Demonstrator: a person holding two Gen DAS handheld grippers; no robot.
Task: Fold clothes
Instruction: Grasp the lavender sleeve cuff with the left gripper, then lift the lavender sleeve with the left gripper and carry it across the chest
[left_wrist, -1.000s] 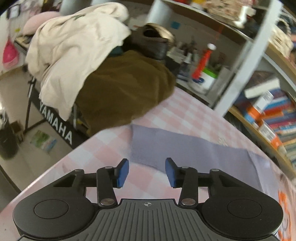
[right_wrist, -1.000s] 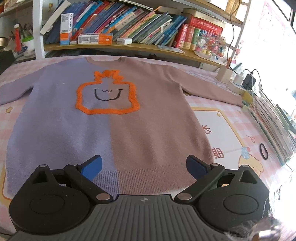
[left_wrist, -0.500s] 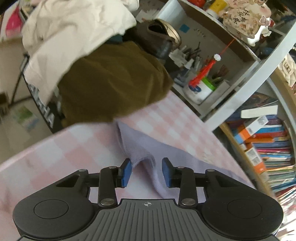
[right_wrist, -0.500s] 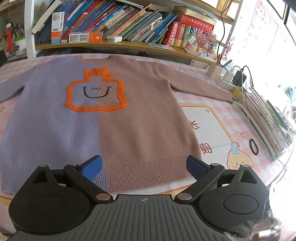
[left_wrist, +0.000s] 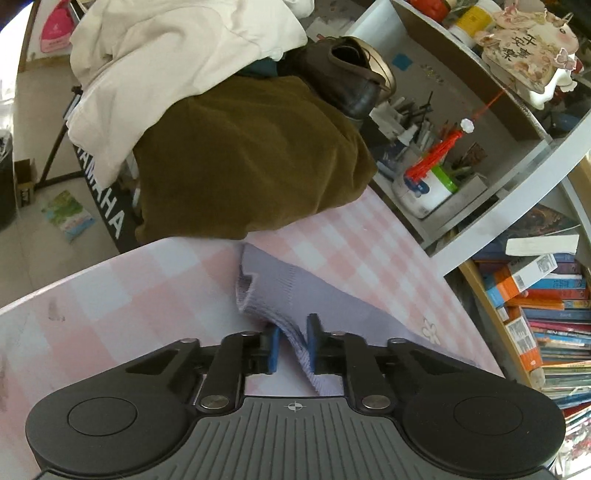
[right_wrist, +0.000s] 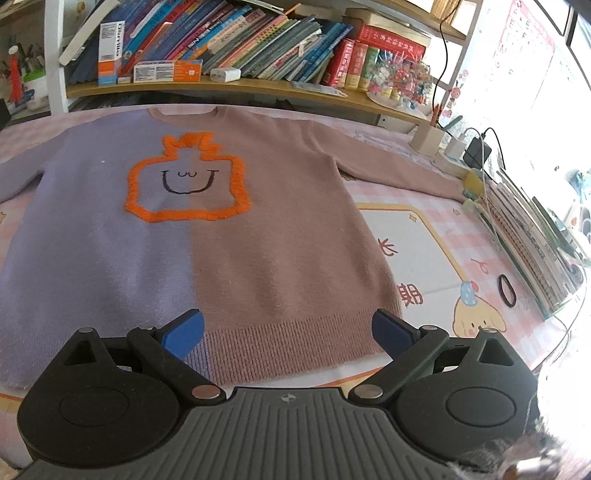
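The two-tone sweater (right_wrist: 229, 236) lies flat, face up, on the pink checked tablecloth (right_wrist: 424, 236) before the bookshelf (right_wrist: 236, 83). The left gripper (left_wrist: 292, 345) pinches the lilac sleeve cuff (left_wrist: 266, 295) near the table's left edge. The right gripper (right_wrist: 287, 328) is spread wide above the near hem, gripping nothing.

sweaters: one, half lilac and half brown (right_wrist: 207, 236), flat on the checked table cover (right_wrist: 417, 240), collar toward its far edge
sweater sleeves: two, lilac (left_wrist: 295, 295) and brown (right_wrist: 391, 166)
grippers: two, left gripper (left_wrist: 291, 345) and right gripper (right_wrist: 288, 328)
hair ties: one (right_wrist: 506, 290), near the right edge
garments heaped past the far-left corner: two, cream (left_wrist: 177, 70) over olive (left_wrist: 243, 162)
shoes: one (left_wrist: 347, 85)
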